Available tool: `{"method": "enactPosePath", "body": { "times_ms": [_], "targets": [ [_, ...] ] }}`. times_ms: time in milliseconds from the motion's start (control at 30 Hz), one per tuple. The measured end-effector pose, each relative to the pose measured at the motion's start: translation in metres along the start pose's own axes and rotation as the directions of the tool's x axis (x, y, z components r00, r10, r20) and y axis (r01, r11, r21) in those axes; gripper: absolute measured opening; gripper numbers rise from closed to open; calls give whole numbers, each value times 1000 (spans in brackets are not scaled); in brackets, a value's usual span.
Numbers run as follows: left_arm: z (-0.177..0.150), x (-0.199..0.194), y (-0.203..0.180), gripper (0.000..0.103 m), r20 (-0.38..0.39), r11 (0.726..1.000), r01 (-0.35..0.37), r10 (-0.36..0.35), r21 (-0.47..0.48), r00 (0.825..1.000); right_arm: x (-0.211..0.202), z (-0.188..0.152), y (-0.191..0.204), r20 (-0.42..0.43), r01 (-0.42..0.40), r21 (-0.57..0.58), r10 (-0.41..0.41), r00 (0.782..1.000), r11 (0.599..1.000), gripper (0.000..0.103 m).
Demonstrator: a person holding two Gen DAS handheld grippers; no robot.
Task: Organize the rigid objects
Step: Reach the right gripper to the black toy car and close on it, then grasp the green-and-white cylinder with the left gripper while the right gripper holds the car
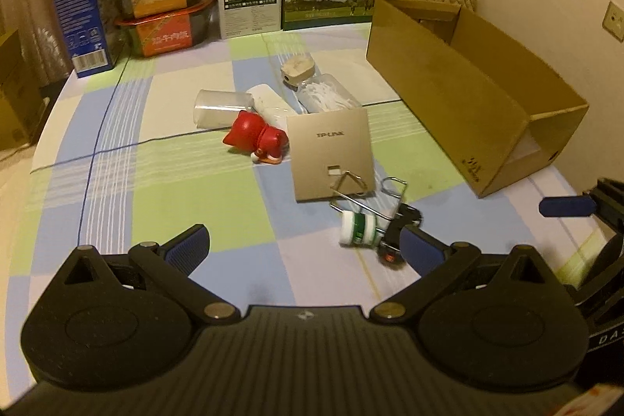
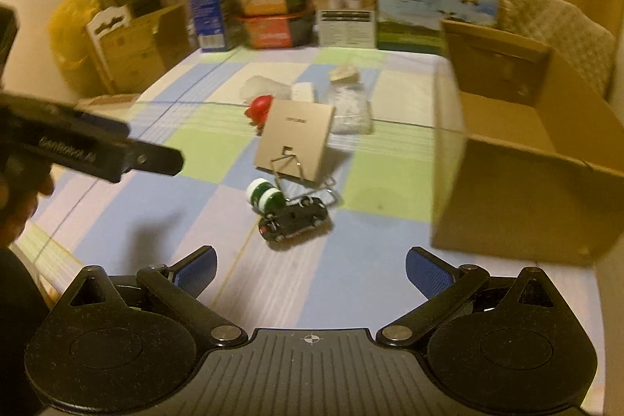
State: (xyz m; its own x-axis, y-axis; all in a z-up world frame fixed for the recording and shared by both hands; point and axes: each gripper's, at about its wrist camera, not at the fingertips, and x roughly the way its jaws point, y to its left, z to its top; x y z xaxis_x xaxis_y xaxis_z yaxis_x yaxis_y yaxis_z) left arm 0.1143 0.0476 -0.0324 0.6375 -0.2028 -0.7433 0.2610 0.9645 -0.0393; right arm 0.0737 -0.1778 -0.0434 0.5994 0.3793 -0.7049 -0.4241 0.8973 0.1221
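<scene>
- Left gripper (image 1: 304, 244): jaws spread wide, nothing between them; poised low over the table (image 1: 163, 205), short of the clutter.
- Right gripper (image 2: 310, 269): likewise wide apart and empty, facing the black toy car (image 2: 294, 219).
- Loose items, left to right: clear cup (image 1: 220, 110) on its side, red figurine (image 1: 259, 139), gold TP-LINK panel (image 1: 331, 153), green-and-white bottle (image 1: 358, 229) touching the car.
- Cardboard box (image 1: 460, 104) at right, open-topped, presumably the destination; interior mostly hidden, contents unclear.
</scene>
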Motion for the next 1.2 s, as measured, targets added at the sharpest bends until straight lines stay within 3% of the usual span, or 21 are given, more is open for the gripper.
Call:
{"method": "enactPosePath", "body": {
  "times_ms": [267,433,833,967,1067,1200],
  "targets": [
    [-7,44,18,102,-25,995,46,-44,86,999,57,7,-3,-20,-65,-78,64,998,995,100],
    [-17,61,18,102,-12,987,60,-59,150,998,86,9,-6,-49,-97,-126,92,995,987,91],
    [-23,75,23,102,-3,985,63,-64,163,998,117,12,-14,-88,-139,-210,123,988,968,74],
    [-23,76,22,102,-2,985,63,-63,162,998,121,14,-12,-89,-133,-224,115,989,965,65],
    [-23,76,23,102,-4,987,66,-66,148,998,117,15,-15,-89,-120,-188,105,991,975,64],
    [-22,78,18,89,-12,985,115,-115,130,993,101,13,-15,-61,-34,-174,23,998,984,64]
  ]
}}
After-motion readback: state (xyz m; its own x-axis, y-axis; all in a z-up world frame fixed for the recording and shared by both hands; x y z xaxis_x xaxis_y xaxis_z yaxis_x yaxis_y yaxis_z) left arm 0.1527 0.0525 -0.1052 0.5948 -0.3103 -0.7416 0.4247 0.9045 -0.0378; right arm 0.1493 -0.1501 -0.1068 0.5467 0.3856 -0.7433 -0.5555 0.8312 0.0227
